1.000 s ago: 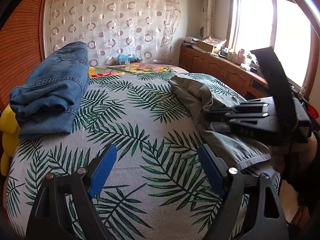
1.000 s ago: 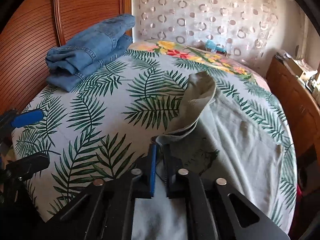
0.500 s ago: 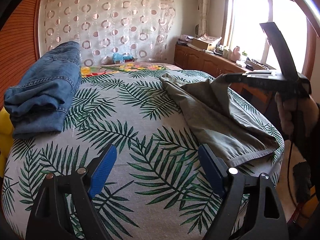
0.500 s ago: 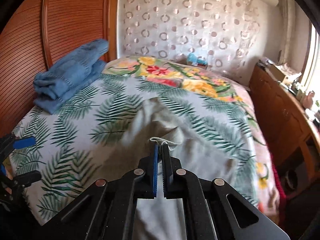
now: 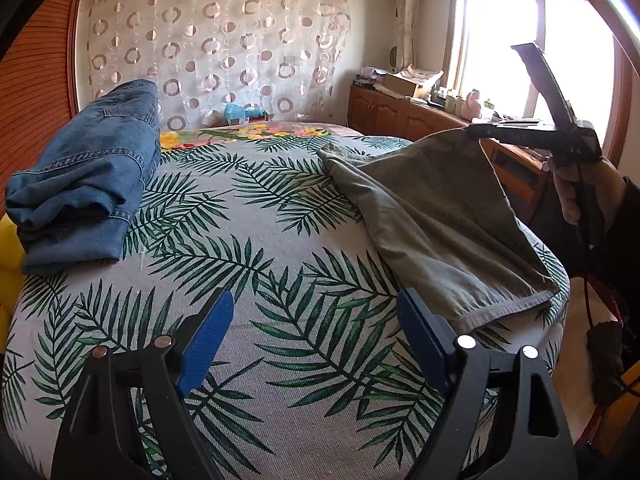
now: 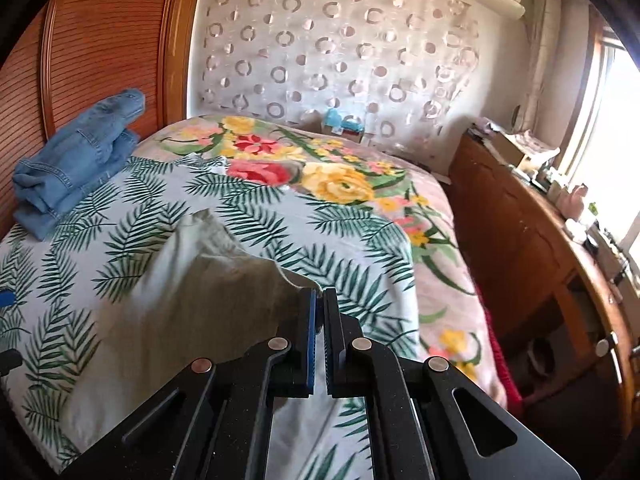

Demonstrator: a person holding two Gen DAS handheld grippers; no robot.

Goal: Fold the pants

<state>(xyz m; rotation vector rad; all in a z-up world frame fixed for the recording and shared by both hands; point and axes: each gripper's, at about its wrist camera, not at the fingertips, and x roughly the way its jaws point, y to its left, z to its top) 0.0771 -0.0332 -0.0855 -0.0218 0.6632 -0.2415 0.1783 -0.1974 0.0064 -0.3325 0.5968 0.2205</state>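
Observation:
Grey-green pants [image 5: 432, 216] lie on the right side of the leaf-print bed [image 5: 248, 248]. One corner of the pants [image 6: 192, 292] is lifted off the cover, pinched in my right gripper [image 6: 319, 300], whose blue pads are shut on the fabric. In the left wrist view the right gripper [image 5: 476, 133] holds that corner up at the right, with a hand behind it. My left gripper [image 5: 312, 320] hangs open low over the near part of the bed, nothing between its fingers, left of the pants' hem.
Folded blue jeans [image 5: 84, 176] sit on the bed's left side by the wooden headboard [image 6: 100, 44]. A wooden sideboard [image 6: 532, 248] with clutter runs along the right under the window. A patterned curtain [image 5: 216, 48] hangs at the far end.
My right gripper has risen and swung right, pulling the pants' corner up off the bed so the fabric stretches into a raised flap. The left gripper stayed put.

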